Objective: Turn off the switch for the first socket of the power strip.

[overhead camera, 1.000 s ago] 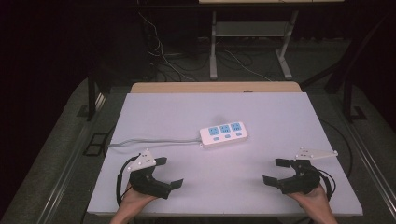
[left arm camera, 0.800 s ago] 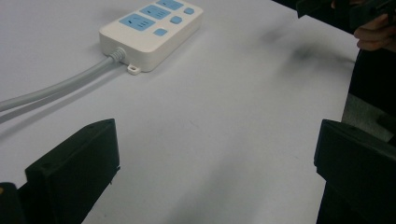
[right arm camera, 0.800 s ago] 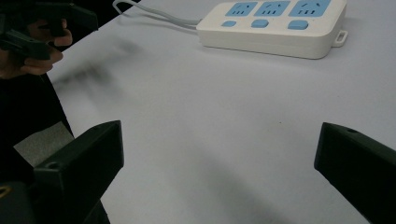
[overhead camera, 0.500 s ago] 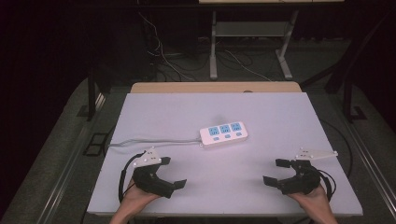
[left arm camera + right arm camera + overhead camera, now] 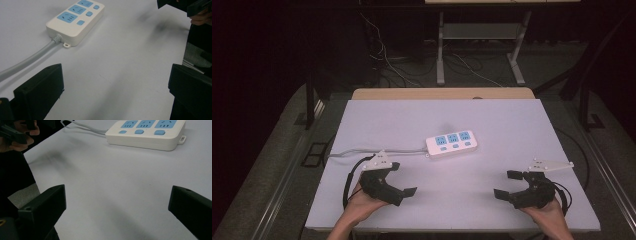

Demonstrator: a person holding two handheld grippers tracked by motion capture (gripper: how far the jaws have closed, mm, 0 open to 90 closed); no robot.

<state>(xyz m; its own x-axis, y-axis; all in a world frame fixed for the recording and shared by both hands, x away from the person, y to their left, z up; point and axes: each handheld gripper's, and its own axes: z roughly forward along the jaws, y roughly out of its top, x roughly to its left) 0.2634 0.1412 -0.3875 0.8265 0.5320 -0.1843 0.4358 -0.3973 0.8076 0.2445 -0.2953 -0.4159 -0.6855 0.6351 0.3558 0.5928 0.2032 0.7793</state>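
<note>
Right gripper (image 5: 117,205): jaws spread wide, 1 at each lower corner, nothing between them but bare white table (image 5: 120,185). Power strip (image 5: 147,132) lies flat at top, well ahead of the jaws, not touched. White body, 3 blue sockets in a row, 3 blue buttons below them, small mounting tab at its right end. Its grey cable (image 5: 82,128) runs off toward top left. Left gripper (image 5: 15,131) sits top left, held in a hand, dark and partly cut off; jaw state unreadable there.
</note>
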